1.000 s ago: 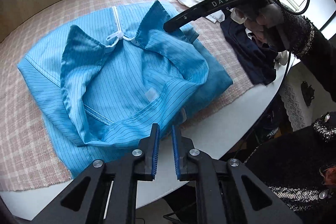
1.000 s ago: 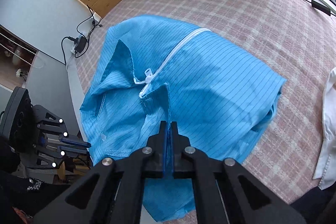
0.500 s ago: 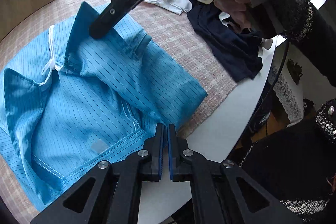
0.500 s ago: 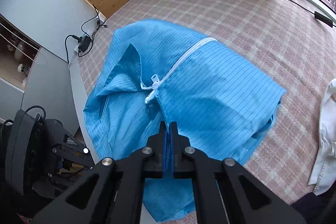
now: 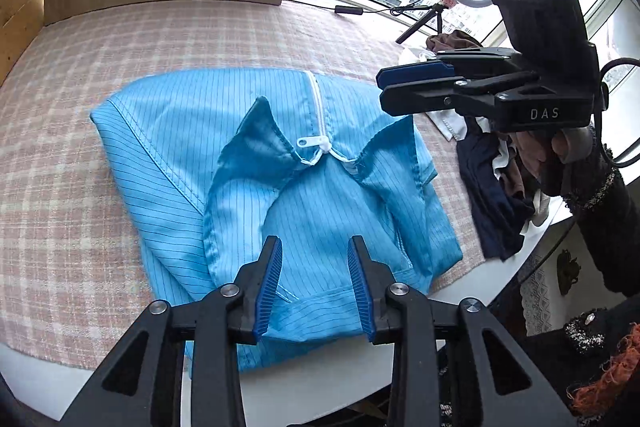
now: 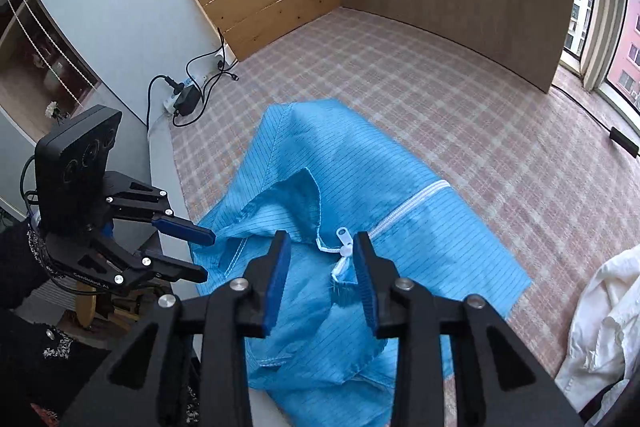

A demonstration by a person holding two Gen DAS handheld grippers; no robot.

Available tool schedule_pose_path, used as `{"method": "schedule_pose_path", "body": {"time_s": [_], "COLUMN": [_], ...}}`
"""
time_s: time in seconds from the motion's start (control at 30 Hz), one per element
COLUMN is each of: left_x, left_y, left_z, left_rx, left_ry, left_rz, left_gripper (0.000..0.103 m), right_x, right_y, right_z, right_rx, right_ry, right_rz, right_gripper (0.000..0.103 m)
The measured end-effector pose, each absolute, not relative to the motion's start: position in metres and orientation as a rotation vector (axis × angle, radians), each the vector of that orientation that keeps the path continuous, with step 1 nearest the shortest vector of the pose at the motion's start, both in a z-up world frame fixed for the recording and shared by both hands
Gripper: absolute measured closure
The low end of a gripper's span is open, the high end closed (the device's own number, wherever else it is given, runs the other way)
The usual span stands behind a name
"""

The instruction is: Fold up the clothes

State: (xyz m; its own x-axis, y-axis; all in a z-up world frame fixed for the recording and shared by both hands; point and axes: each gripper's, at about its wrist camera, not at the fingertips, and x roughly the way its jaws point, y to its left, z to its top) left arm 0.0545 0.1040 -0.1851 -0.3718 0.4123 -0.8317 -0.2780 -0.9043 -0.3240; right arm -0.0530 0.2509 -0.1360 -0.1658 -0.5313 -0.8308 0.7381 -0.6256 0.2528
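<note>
**A:** Where did the garment end up?

**B:** The bright blue pinstriped zip-front jacket [image 5: 320, 195] lay folded into a rough rectangle on the pink-and-cream checked cloth [image 5: 80, 187] that covered the table, its collar end hanging just over the near edge. A second before, I had been carrying that end with both tools clamped on the fabric; now it rested flat, collar points spread, white zipper [image 5: 316, 107] running away from me down the middle.

**A:** So both tongs had let go?

**B:** Yes. My left gripper [image 5: 316, 287] had been shut and its jaws were opening at that moment, partway apart, blue ribbed pads [image 5: 269, 291] clear of the cloth with nothing between them. My right gripper [image 6: 322, 279] had been clamped tight on the jacket; its jaws were opening too, standing partway apart above the zipper pull [image 6: 344, 237], pressing on nothing. In the left view that right tool hung raised over the far right of the jacket.

**A:** What did that mean for the job?

**B:** I judged this fold finished and released. The pile of dark navy, brown and white clothes [image 5: 496, 195] at the table's right edge looked like what remained, along with a crumpled white shirt [image 6: 600, 327].
</note>
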Motion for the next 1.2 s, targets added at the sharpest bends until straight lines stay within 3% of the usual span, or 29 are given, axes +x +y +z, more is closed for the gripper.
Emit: {"method": "schedule_pose_path", "body": {"time_s": [0.13, 0.33, 0.47, 0.5, 0.53, 0.57, 0.8, 0.87, 1.0, 1.07, 1.13, 1.2], "left_x": [0.044, 0.033, 0.030, 0.028, 0.027, 0.026, 0.036, 0.037, 0.036, 0.039, 0.040, 0.043], "left_y": [0.127, 0.129, 0.122, 0.121, 0.119, 0.117, 0.105, 0.101, 0.085, 0.073, 0.060, 0.039], "left_z": [-0.200, -0.219, -0.226, -0.230, -0.233, -0.236, -0.227, -0.231, -0.230, -0.217, -0.204, -0.196], "left_rx": [-1.463, -1.502, -1.507, -1.517, -1.520, -1.514, -1.425, -1.443, -1.506, -1.477, -1.450, -1.436], "left_ry": [0.045, 0.165, 0.168, 0.166, 0.154, 0.142, 0.029, 0.013, -0.116, -0.204, -0.248, -0.327], "left_rz": [2.321, 2.359, 2.367, 2.361, 2.350, 2.350, 2.294, 2.266, 2.229, 2.224, 2.248, 2.277], "left_gripper": [0.071, 0.072, 0.072, 0.075, 0.094, 0.102, 0.102, 0.101, 0.094, 0.081, 0.076, 0.076], "right_x": [-0.079, -0.095, -0.098, -0.098, -0.098, -0.098, -0.126, -0.132, -0.126, -0.115, -0.103, -0.090], "right_y": [0.210, 0.191, 0.187, 0.185, 0.184, 0.183, 0.203, 0.206, 0.214, 0.227, 0.244, 0.273], "right_z": [-0.172, -0.198, -0.200, -0.200, -0.201, -0.201, -0.208, -0.215, -0.198, -0.175, -0.153, -0.134], "right_rx": [1.305, 1.383, 1.400, 1.403, 1.405, 1.411, 1.481, 1.504, 1.458, 1.393, 1.343, 1.319], "right_ry": [0.361, 0.368, 0.326, 0.329, 0.336, 0.334, 0.133, 0.162, 0.256, 0.282, 0.243, 0.186], "right_rz": [-1.817, -1.711, -1.642, -1.629, -1.618, -1.604, -1.572, -1.622, -1.766, -1.845, -1.882, -1.955], "right_gripper": [0.062, 0.064, 0.088, 0.093, 0.095, 0.096, 0.098, 0.100, 0.096, 0.095, 0.087, 0.072]}}
